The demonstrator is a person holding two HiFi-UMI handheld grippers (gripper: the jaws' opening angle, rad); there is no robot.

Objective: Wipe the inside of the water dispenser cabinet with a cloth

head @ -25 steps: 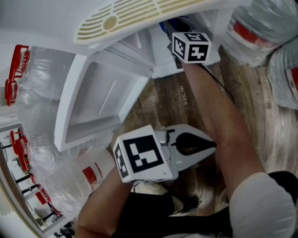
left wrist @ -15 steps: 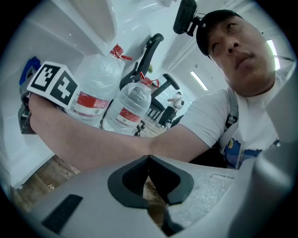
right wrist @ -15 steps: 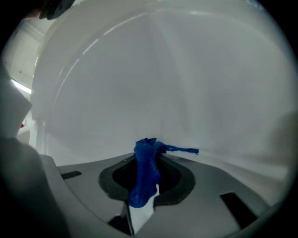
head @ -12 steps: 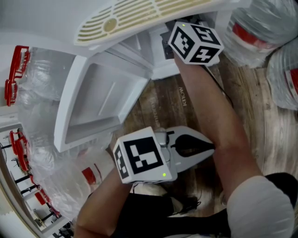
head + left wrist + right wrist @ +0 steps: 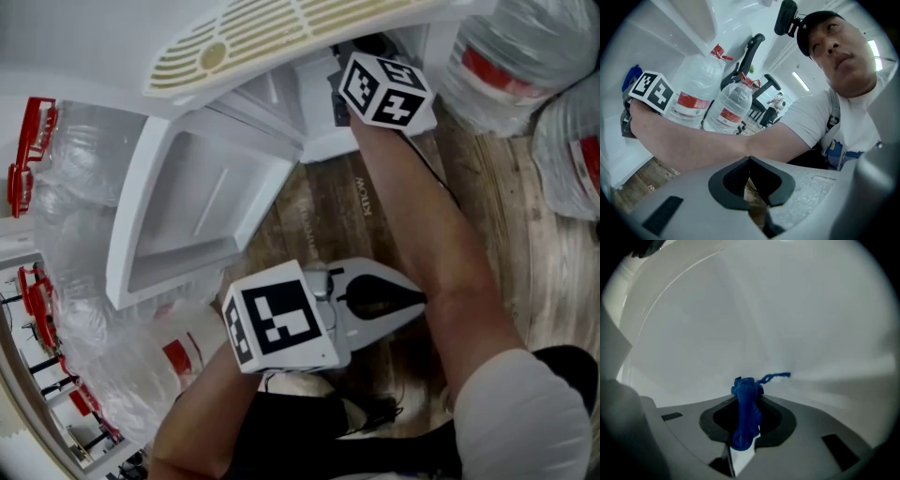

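The cloth (image 5: 744, 420), pinched tight in my right gripper (image 5: 749, 398), sits inside the cabinet (image 5: 787, 324) facing its wall for wiping, while my left gripper (image 5: 749, 159) hangs outside the cabinet, closed and empty.

No text can be read. Faint print is seen on the wooden floor (image 5: 362, 184), too blurred to make out; lettering on the red labels (image 5: 689, 101) of the water bottles (image 5: 701, 77) is too small.

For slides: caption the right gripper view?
Right tool clamps a bunched blue cloth, facing the white cabinet wall.
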